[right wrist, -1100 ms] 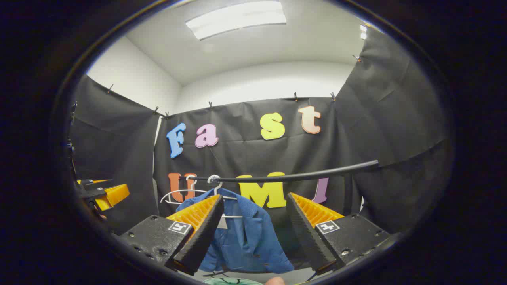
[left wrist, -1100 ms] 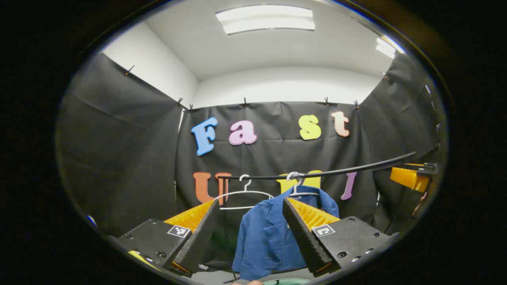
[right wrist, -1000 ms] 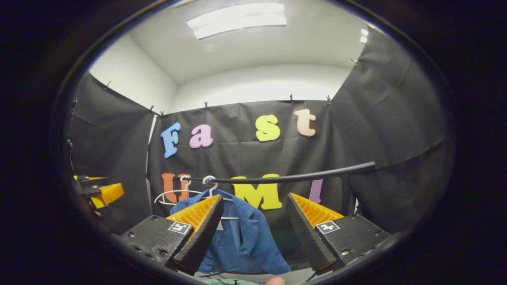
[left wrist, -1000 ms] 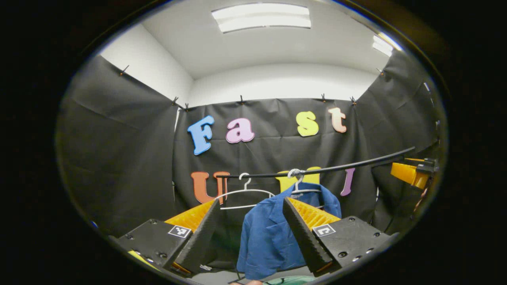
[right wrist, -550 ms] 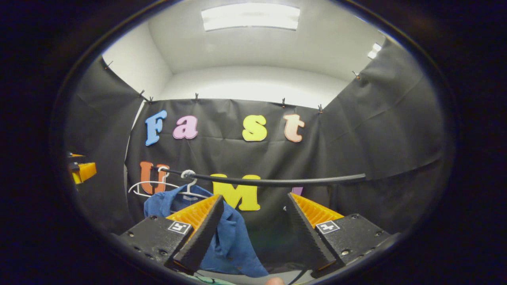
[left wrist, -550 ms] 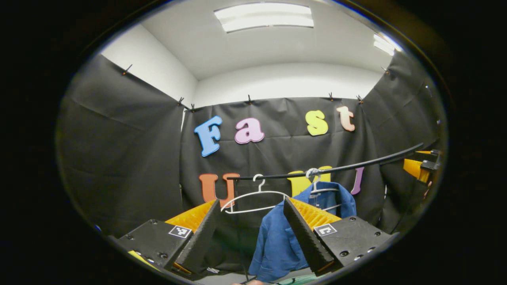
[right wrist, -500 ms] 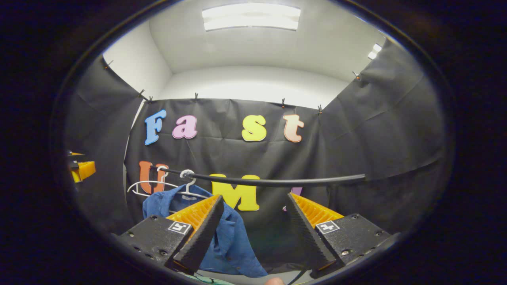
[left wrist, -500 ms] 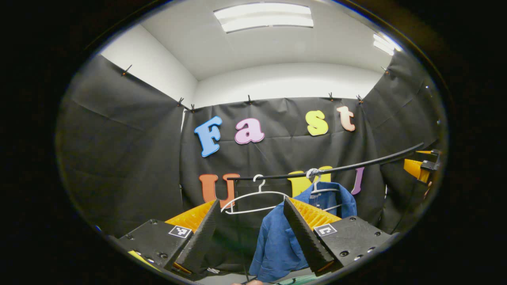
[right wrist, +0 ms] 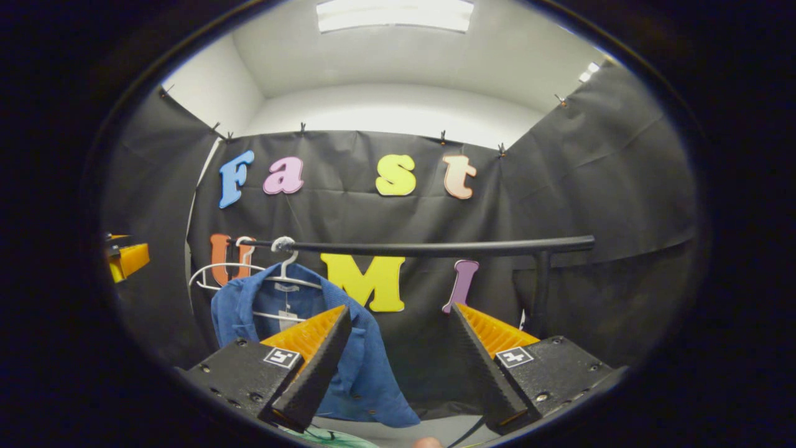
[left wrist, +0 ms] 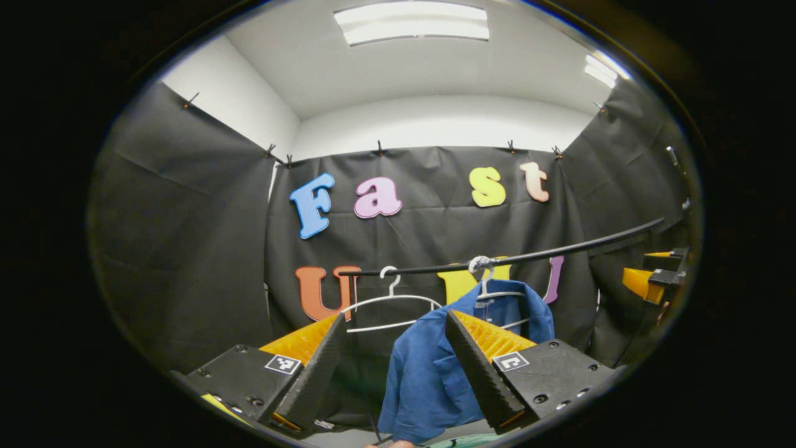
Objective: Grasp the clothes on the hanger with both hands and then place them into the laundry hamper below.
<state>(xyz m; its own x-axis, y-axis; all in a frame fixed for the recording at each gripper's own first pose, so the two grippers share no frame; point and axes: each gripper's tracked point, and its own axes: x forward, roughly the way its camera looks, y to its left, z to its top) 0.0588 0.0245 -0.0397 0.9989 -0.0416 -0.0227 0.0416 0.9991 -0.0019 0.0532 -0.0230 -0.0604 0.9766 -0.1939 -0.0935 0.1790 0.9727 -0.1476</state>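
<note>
A blue jacket [left wrist: 429,367] hangs on a white hanger [left wrist: 491,292] from a black rail [left wrist: 559,252]. In the left gripper view it lies behind my right finger, some way off. My left gripper [left wrist: 393,317] is open with nothing between its fingers. The right gripper view has the jacket [right wrist: 249,305] low on the left, partly hidden by a finger. Its hanger [right wrist: 283,274] hooks near the left end of the rail [right wrist: 435,249]. My right gripper [right wrist: 400,309] is open and holds nothing. A pale green edge [right wrist: 329,438] at the bottom may be the hamper.
An empty white hanger [left wrist: 388,305] hangs on the rail left of the jacket. The rail's upright post [right wrist: 541,292] stands at the right. The right gripper [left wrist: 647,283] shows far right in the left gripper view, and the left gripper [right wrist: 127,258] far left in the right gripper view.
The right gripper view has tipped down, so rail and jacket sit higher and show more. The left gripper view has swung slightly right. Both grippers stay open and empty.
</note>
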